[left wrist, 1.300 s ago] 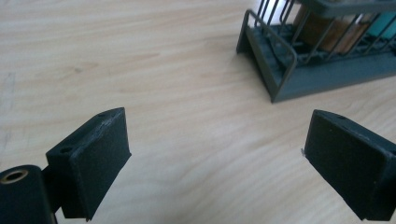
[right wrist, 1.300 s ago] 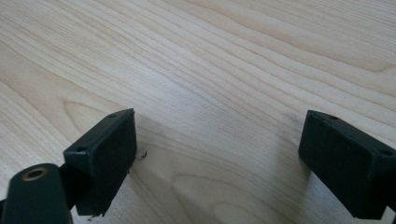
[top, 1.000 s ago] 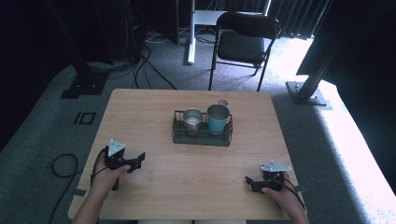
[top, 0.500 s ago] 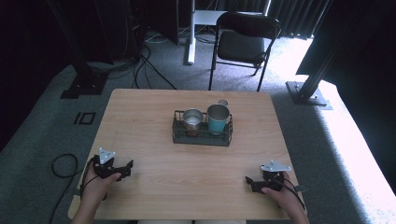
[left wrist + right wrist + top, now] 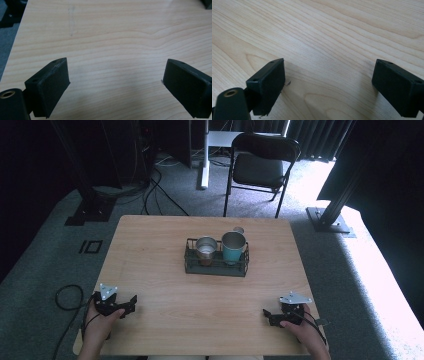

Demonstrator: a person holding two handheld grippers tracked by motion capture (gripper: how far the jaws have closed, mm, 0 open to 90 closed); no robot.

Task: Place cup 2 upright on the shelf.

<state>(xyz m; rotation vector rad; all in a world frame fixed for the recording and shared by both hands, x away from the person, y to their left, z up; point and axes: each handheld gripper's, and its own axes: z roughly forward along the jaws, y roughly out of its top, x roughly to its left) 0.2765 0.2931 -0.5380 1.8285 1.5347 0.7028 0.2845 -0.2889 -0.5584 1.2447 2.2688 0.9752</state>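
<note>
A black wire basket [image 5: 216, 266] stands at the middle of the wooden table [image 5: 165, 245]. In it sit a steel cup [image 5: 205, 247] and a teal mug [image 5: 233, 246], side by side. My left gripper [image 5: 131, 303] rests low near the table's front left corner, held by a hand [image 5: 96, 329]. Its jaws stand wide apart with bare wood between them; one pad [image 5: 51, 83] shows in the left gripper view. My right gripper [image 5: 267, 316] lies near the front right edge, open as well, and its fingers [image 5: 269, 82] frame nothing but wood grain.
A black folding chair [image 5: 260, 165] stands beyond the table's far edge. Cables [image 5: 150, 190] run over the grey carpet at the back left, and one cable loop [image 5: 65, 295] lies on the floor left of the table. A metal stand foot [image 5: 330, 220] sits at the right.
My left gripper has pulled back toward the front left corner of the table and come down low over the wood. The right gripper has stayed where it was.
</note>
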